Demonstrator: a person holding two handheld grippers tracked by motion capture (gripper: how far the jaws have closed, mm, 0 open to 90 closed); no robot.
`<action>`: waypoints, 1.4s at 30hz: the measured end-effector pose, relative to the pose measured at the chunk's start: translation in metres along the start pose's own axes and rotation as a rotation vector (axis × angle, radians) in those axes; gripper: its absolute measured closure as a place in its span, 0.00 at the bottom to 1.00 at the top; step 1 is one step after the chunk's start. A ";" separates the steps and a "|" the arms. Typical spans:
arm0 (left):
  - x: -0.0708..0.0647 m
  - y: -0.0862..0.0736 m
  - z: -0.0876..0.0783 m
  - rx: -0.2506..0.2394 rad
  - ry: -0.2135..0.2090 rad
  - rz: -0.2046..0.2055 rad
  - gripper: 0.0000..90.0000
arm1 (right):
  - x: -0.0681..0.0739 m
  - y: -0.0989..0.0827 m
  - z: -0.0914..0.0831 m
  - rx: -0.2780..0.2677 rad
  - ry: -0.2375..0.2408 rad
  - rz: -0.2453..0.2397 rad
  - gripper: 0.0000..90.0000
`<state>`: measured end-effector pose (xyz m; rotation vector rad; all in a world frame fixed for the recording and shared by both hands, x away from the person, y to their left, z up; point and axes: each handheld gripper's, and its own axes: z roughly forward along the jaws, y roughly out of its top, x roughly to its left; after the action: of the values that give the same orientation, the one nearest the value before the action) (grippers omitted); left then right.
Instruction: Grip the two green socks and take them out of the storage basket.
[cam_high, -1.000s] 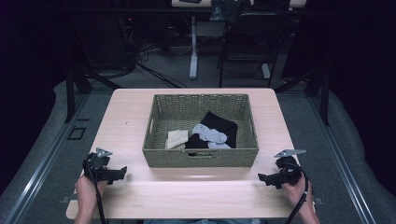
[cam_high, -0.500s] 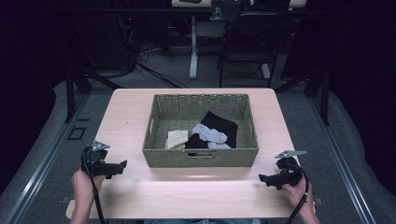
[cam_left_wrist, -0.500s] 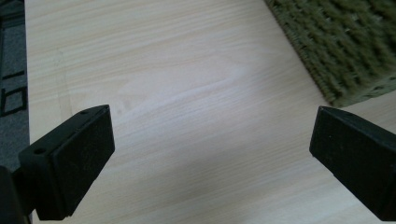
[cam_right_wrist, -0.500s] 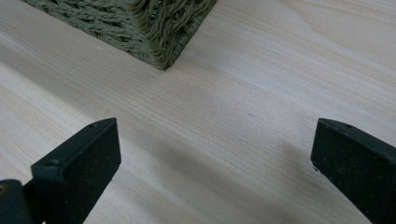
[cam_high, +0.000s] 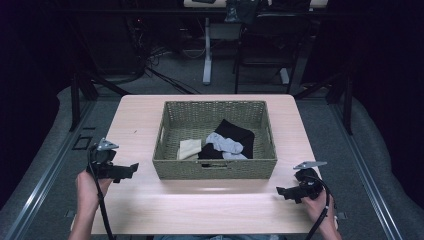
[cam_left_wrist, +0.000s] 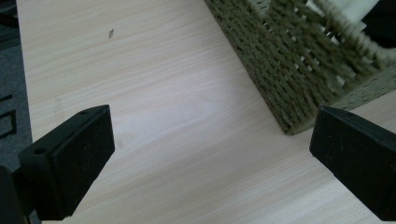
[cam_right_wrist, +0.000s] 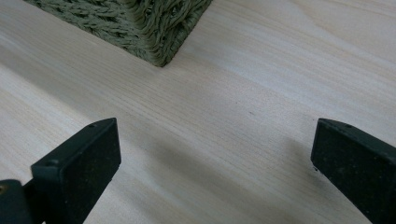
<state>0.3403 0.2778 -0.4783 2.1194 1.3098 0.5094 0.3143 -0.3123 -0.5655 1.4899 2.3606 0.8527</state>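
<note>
A green woven basket (cam_high: 215, 168) stands mid-table, holding a cream cloth (cam_high: 190, 148), a grey cloth (cam_high: 225, 144) and a black cloth (cam_high: 235, 131). My left gripper (cam_high: 131, 170) hovers left of the basket's front corner, jaws wide open and empty. In the left gripper view (cam_left_wrist: 210, 154) the basket corner (cam_left_wrist: 299, 70) lies ahead at upper right, the cream cloth (cam_left_wrist: 348, 7) peeking over its rim. My right gripper (cam_high: 281, 192) rests low near the table's front right, open and empty. The right gripper view (cam_right_wrist: 212, 172) shows the basket's corner (cam_right_wrist: 140, 23) at the top.
The light wooden table (cam_high: 210, 200) has bare surface in front of the basket and on both sides. A small dark speck (cam_left_wrist: 111, 32) marks the wood far left. Dark floor, cables and chair legs (cam_high: 207, 55) lie beyond the far edge.
My left gripper has lifted and moved forward and a little right, nearer the basket's front left corner. The right gripper has stayed put.
</note>
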 end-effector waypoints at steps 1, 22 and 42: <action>-0.003 0.007 -0.002 0.001 -0.001 0.019 0.00 | 0.000 0.000 0.000 0.000 0.002 0.000 0.01; -0.049 0.105 -0.002 0.021 -0.071 0.225 0.00 | 0.000 0.000 -0.001 -0.002 0.002 -0.009 0.01; -0.085 0.145 0.070 0.095 -0.172 0.278 0.00 | 0.001 0.001 0.000 0.005 0.015 -0.014 0.01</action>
<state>0.4418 0.1324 -0.4367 2.3821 0.9673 0.3720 0.3146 -0.3112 -0.5654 1.4719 2.3833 0.8580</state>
